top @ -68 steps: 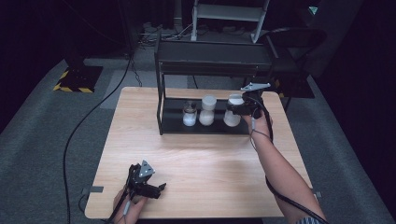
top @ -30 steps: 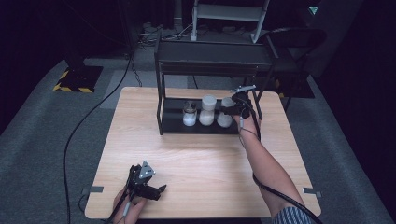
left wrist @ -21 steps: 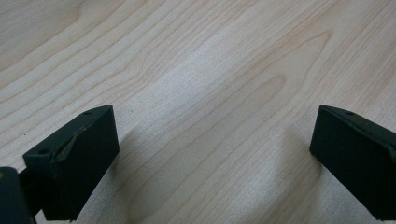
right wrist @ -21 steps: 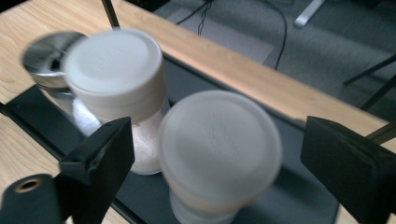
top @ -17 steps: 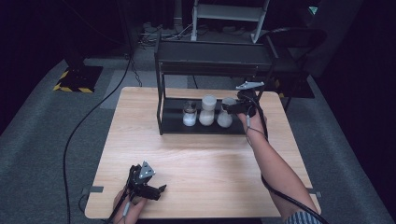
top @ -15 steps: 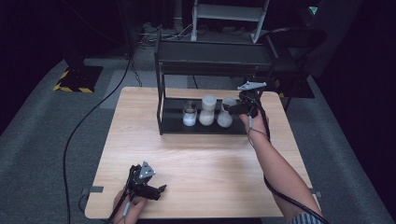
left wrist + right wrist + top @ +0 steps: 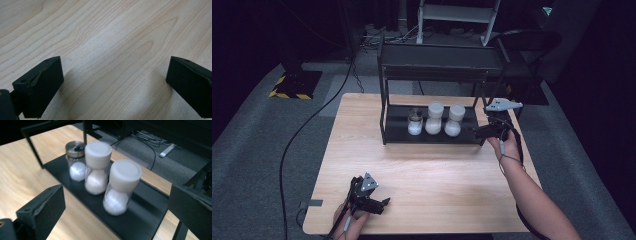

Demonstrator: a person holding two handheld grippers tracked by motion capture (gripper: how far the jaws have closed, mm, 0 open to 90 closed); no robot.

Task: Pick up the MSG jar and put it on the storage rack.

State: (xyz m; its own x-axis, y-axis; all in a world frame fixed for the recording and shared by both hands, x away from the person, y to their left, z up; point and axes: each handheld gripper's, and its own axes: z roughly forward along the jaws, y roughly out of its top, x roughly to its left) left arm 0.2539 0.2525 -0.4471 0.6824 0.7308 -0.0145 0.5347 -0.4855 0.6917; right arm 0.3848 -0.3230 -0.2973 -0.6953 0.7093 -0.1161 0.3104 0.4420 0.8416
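Right gripper (image 7: 478, 133) sits at the right end of the black rack (image 7: 439, 52), level with its lower shelf (image 7: 147, 220). Fingers (image 7: 40, 210) spread wide, nothing between them. In the right gripper view the camera looks along the shelf at three jars in a row.

Nearest: a waisted clear jar with a white cap (image 7: 121, 187), white powder or granules in its lower bulb, standing upright on the shelf. Just beside it, a second white-capped jar (image 7: 97, 167) of the same shape. Farthest, a shorter glass jar with a metal lid (image 7: 75, 160), also with white contents. The near two look close to touching; cannot tell for certain.

Left gripper (image 7: 374, 202) rests low over the near left part of the wooden bench (image 7: 437, 175), well apart from the rack. Its fingers (image 7: 37, 85) are likewise wide apart and bare, only wood grain between them.

Judgement: the step in hand concerns the jars on the lower shelf, with the right gripper open and lined up on the row but not touching any jar. If a grasp is meant next, the nearest jar is the obvious candidate. That calls for advancing so the fingers straddle its narrow waist, keeping clear of the neighbour and the rack's upright post, then closing squarely so the jar stays upright.
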